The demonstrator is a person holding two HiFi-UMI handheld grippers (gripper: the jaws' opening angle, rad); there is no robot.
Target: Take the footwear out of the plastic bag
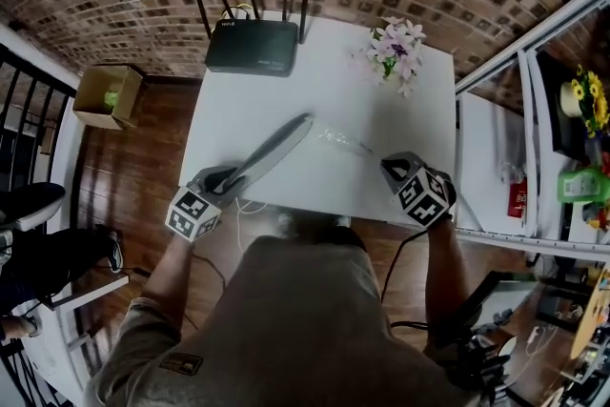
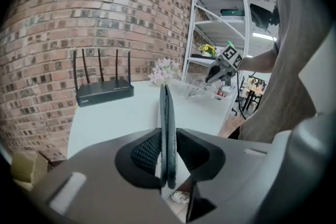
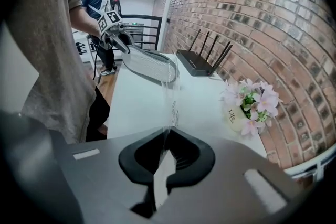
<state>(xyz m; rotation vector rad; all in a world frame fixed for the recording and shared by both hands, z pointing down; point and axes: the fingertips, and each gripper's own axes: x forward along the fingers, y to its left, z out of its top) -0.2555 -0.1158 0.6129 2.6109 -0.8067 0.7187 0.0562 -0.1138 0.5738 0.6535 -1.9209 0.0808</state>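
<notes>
left gripper [image 1: 232,178] clamps slipper [image 1: 278,145]; router [image 1: 252,47], flowers [image 1: 396,52] (pink) beyond.

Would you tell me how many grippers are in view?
2. The left gripper, at the near left edge of the table, clamps the grey footwear; the right gripper, at its near right, pinches the clear bag.
</notes>
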